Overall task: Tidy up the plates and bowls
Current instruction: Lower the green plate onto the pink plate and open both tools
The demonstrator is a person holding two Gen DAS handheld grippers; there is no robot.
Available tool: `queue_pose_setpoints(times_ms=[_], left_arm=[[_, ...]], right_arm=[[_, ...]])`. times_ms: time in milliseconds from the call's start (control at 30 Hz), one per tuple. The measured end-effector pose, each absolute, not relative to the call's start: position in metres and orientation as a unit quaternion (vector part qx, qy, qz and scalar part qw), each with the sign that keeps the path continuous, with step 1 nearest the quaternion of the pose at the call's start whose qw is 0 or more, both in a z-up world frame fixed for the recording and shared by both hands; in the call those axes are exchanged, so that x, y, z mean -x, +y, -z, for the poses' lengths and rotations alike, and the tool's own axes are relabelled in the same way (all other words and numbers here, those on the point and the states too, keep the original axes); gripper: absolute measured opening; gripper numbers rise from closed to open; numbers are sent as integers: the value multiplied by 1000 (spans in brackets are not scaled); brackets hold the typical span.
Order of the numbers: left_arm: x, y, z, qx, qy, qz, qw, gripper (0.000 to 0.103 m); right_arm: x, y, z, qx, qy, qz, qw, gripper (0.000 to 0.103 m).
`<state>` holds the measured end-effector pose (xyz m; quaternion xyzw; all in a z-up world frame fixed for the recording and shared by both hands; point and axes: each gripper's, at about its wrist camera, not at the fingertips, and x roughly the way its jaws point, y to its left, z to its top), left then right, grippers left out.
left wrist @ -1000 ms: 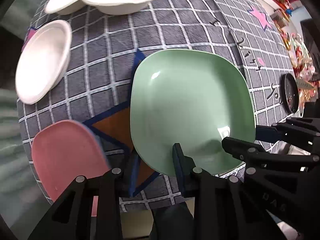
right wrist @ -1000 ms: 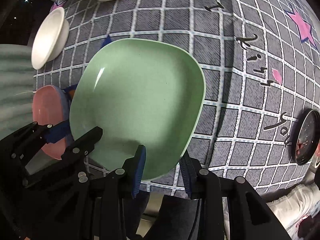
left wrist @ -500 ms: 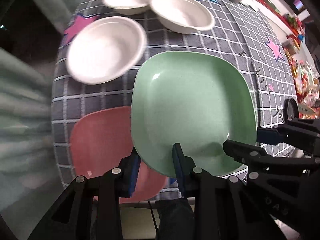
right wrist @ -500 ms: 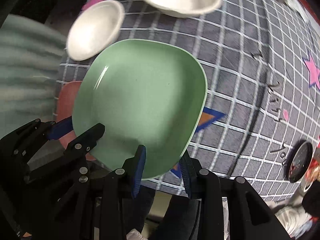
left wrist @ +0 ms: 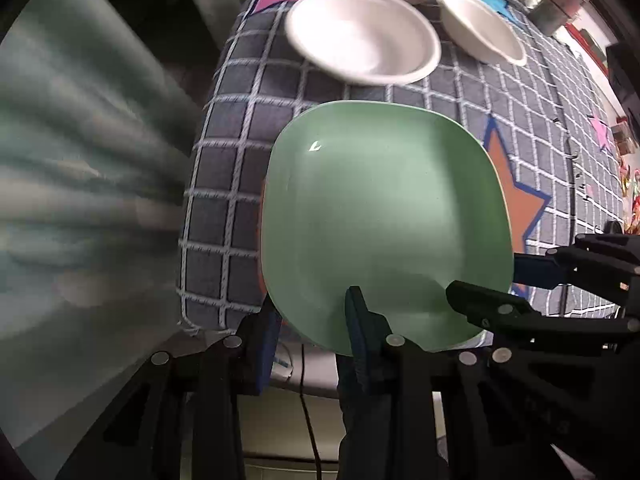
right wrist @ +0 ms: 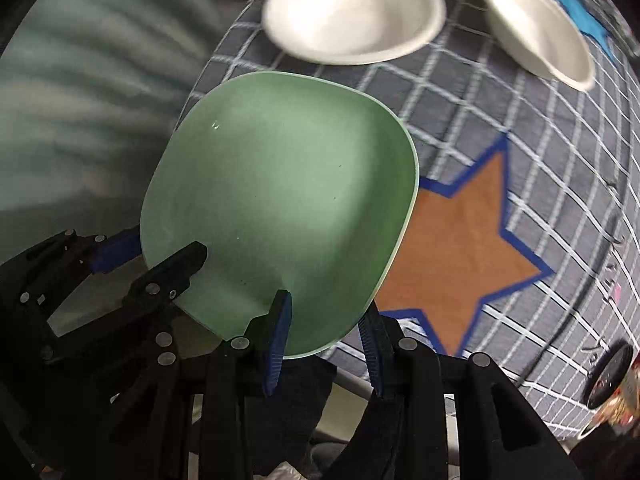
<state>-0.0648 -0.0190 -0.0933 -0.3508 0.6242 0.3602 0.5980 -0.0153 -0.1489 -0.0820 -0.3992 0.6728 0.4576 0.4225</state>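
Green plate (left wrist: 384,216), gripped at its near rim by left gripper (left wrist: 312,320) and right gripper (right wrist: 324,320), each clamped across the edge, above checked tablecloth (left wrist: 240,184); white bowls (left wrist: 362,34) beyond.

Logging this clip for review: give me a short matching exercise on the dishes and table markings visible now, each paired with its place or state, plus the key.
Things:
1. pale green square plate
2. white round paper bowls
3. orange star with blue outline
4. small dark round dish

Places or states:
A. printed flat on the checked cloth, right of the plate
B. gripped at its near edge by both the left gripper and the right gripper
C. near the table's right edge
D. resting on the far side of the table

Pairs: 1-B, 2-D, 3-A, 4-C
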Motion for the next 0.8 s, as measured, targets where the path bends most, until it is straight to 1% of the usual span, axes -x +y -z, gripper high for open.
queue_pose_setpoints(times_ms=[33, 67, 100, 133, 167, 200, 233, 267, 300, 333, 367, 467, 533, 567, 600, 800], left_arm=[[68, -19, 96, 351, 627, -361, 595, 35], [71, -20, 98, 349, 630, -361, 592, 38], [74, -21, 101, 344, 638, -362, 586, 46], [75, -21, 102, 339, 642, -364, 583, 52], [78, -21, 102, 337, 642, -367, 583, 62], [80, -21, 100, 331, 641, -372, 584, 64], [72, -19, 105, 326, 641, -375, 585, 65], [77, -19, 102, 325, 640, -375, 587, 71], [79, -17, 100, 328, 637, -373, 590, 77], [78, -15, 99, 330, 633, -374, 592, 78], [77, -14, 96, 329, 629, -375, 595, 79], [70, -8, 88, 326, 622, -371, 608, 79], [62, -7, 84, 324, 619, -363, 616, 79], [58, -6, 82, 322, 619, -358, 620, 79], [53, -5, 82, 319, 619, -354, 624, 79], [22, -2, 76, 295, 619, -322, 652, 80]], right_arm=[[28, -148, 85, 402, 674, -458, 417, 37], [35, -149, 87, 404, 676, -457, 414, 37], [44, -149, 90, 408, 677, -455, 410, 37], [50, -150, 94, 415, 675, -453, 409, 37], [52, -150, 98, 417, 676, -450, 408, 37], [56, -151, 101, 415, 679, -448, 408, 41], [52, -154, 100, 410, 683, -445, 408, 49], [48, -157, 99, 407, 685, -439, 415, 70], [42, -160, 98, 403, 686, -432, 426, 88], [34, -162, 97, 390, 691, -428, 432, 93], [31, -164, 96, 376, 698, -424, 438, 96], [24, -172, 93, 356, 708, -398, 461, 96], [10, -183, 101, 345, 715, -381, 473, 96], [5, -190, 102, 340, 719, -375, 477, 98], [-3, -191, 106, 336, 722, -368, 480, 102], [-7, -218, 96, 308, 722, -350, 511, 102]])
